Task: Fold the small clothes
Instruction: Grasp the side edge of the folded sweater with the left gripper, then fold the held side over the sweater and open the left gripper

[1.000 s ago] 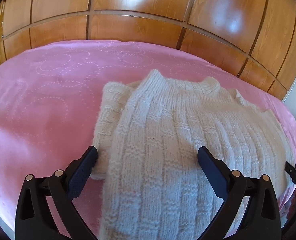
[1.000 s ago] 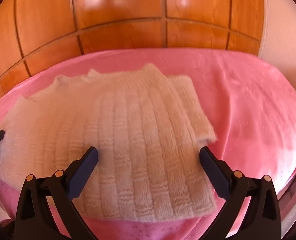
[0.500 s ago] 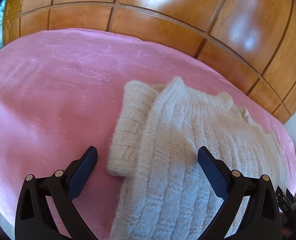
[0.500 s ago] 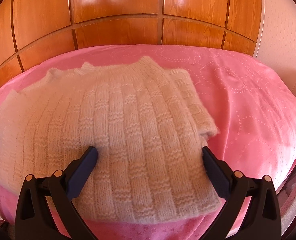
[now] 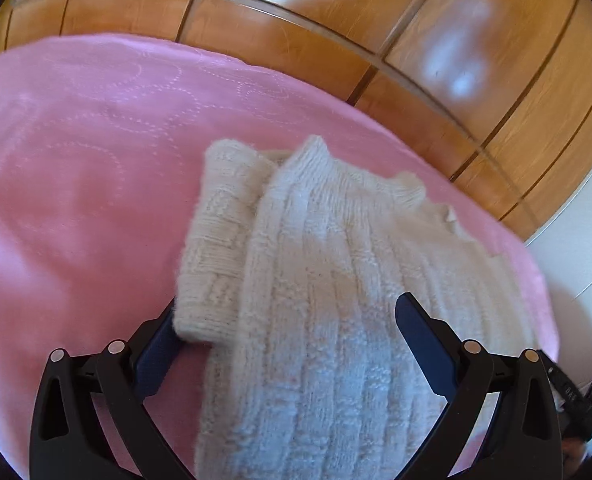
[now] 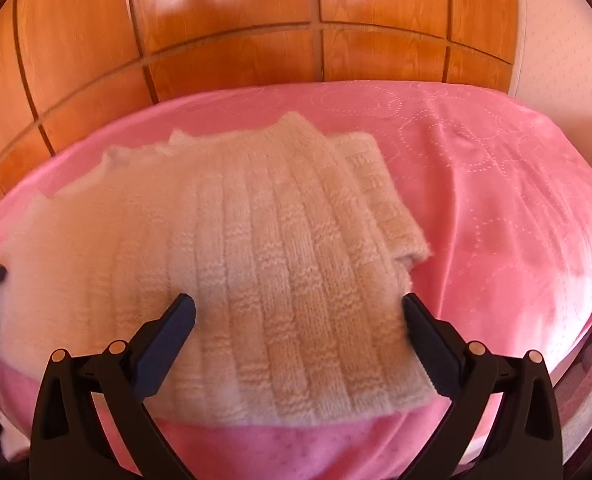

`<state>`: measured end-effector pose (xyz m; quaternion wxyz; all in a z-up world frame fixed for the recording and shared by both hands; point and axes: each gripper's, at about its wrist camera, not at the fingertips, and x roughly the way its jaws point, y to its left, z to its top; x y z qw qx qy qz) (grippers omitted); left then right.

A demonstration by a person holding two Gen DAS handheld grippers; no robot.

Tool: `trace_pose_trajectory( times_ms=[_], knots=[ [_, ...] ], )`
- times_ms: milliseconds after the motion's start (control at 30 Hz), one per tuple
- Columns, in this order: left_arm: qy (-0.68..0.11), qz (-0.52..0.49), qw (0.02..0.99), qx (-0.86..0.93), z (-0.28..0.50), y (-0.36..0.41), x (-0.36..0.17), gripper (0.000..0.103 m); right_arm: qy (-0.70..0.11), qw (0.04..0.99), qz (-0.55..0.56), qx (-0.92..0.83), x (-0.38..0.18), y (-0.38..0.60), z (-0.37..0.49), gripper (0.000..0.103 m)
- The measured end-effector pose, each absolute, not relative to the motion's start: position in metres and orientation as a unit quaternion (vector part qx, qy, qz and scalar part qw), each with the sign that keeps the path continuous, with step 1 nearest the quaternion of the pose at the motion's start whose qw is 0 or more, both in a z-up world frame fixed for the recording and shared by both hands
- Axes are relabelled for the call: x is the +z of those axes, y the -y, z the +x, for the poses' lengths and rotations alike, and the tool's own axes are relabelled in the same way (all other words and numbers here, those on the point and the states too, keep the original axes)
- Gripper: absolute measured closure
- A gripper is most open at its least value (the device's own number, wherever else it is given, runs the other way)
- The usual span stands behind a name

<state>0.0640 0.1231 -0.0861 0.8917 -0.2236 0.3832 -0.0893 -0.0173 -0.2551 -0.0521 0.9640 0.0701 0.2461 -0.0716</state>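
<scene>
Knitwear lies in the middle of all this: a cream ribbed sweater (image 5: 336,280) spread on the pink bed cover (image 5: 76,200), short of the wooden panelled wall (image 5: 336,40) behind the bed. At the sweater's left edge a sleeve (image 5: 220,240) lies folded alongside the body, its cuff end nearest the camera. The left gripper (image 5: 288,332) stands spread wide and grasps nothing; its left pad seems tucked just under that cuff, its right pad rests over the ribbed body.

Further right along the sweater, the right gripper (image 6: 296,320) is likewise released and empty, straddling the hem area (image 6: 296,380), with a second folded sleeve (image 6: 380,200) lying along the sweater's right edge.

The job looks partly done: sleeves in, body not yet folded over. The likely risk is a pinch that takes only the top knit layer, so the loose cuff slides out and the sleeve fold opens. Fuzzy yarn could also snag on a pad, and uneven lifting by the two sides would skew the fold.
</scene>
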Motion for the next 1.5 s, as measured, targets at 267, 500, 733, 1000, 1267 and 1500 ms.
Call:
trace_pose_trajectory(
  times_ms=[267, 500, 733, 1000, 1267, 1500],
  knots=[
    [-0.384, -0.248, 0.882, -0.114, 0.076, -0.124, -0.090, 0.007, -0.217, 0.974, -0.015, -0.057, -0.050, 0.206, -0.034, 0.002],
    [-0.389, -0.297, 0.866, -0.103, 0.082, -0.137, -0.095, 0.038, -0.225, 0.964, -0.091, -0.113, -0.085, 0.186, -0.021, 0.002],
    [-0.392, -0.263, 0.874, -0.114, 0.080, -0.131, -0.091, 0.023, -0.224, 0.965, -0.080, -0.108, -0.084, 0.194, -0.019, 0.002],
    [-0.397, -0.194, 0.890, -0.113, 0.076, -0.113, -0.090, 0.012, -0.186, 0.930, -0.261, -0.178, -0.087, 0.142, -0.031, 0.002],
    [-0.418, -0.317, 0.839, -0.146, 0.089, -0.140, -0.099, 0.070, -0.220, 0.961, -0.102, -0.135, -0.087, 0.179, -0.029, 0.002],
    [-0.409, -0.359, 0.822, -0.165, 0.089, -0.137, -0.072, 0.076, -0.234, 0.966, -0.039, -0.105, -0.084, 0.195, -0.026, 0.002]
  ],
)
